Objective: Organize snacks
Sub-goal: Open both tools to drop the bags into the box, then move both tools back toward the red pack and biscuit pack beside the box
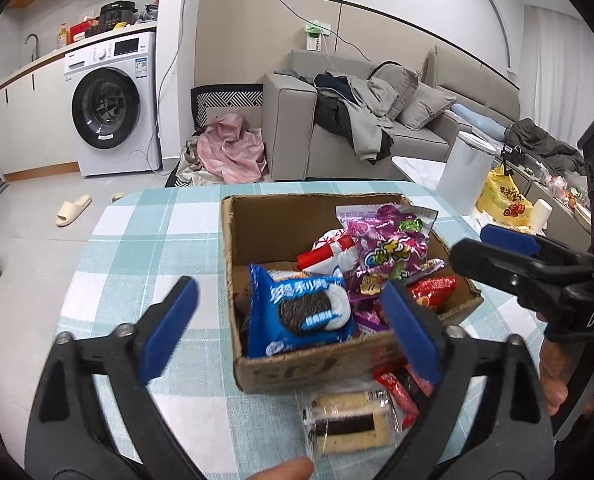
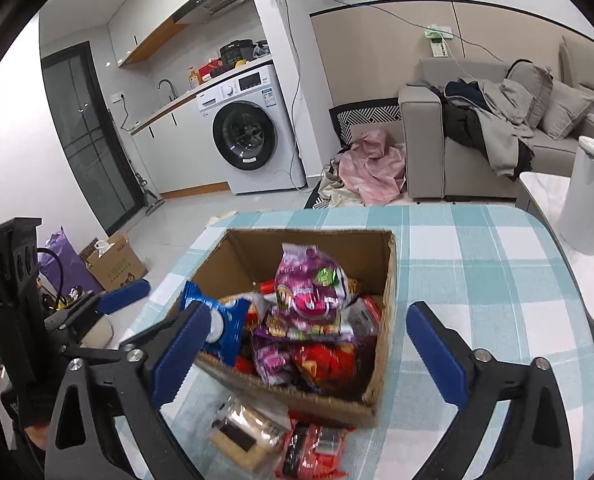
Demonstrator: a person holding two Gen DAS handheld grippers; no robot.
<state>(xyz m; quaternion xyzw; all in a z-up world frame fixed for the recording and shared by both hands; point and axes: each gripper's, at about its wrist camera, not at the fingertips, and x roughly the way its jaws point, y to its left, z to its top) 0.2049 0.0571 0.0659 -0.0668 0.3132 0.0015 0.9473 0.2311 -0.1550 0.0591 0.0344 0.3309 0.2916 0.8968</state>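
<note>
Jaws of both grippers wide apart, empty, above snack box (image 1: pixel 329 368).

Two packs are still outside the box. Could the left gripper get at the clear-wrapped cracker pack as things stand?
Probably yes: the left gripper is open, and the cracker pack lies uncovered on the tablecloth before the cardboard box.

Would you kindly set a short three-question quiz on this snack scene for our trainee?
1. True or false: the blue cookie packet lies outside the cardboard box.
2. Which snacks remain on the tablecloth? A) clear-wrapped biscuit pack and red wrappers B) purple candy bag
3. Fill in: the left gripper and the right gripper are both ____.

Key: 1 false; 2 A; 3 open.
</note>
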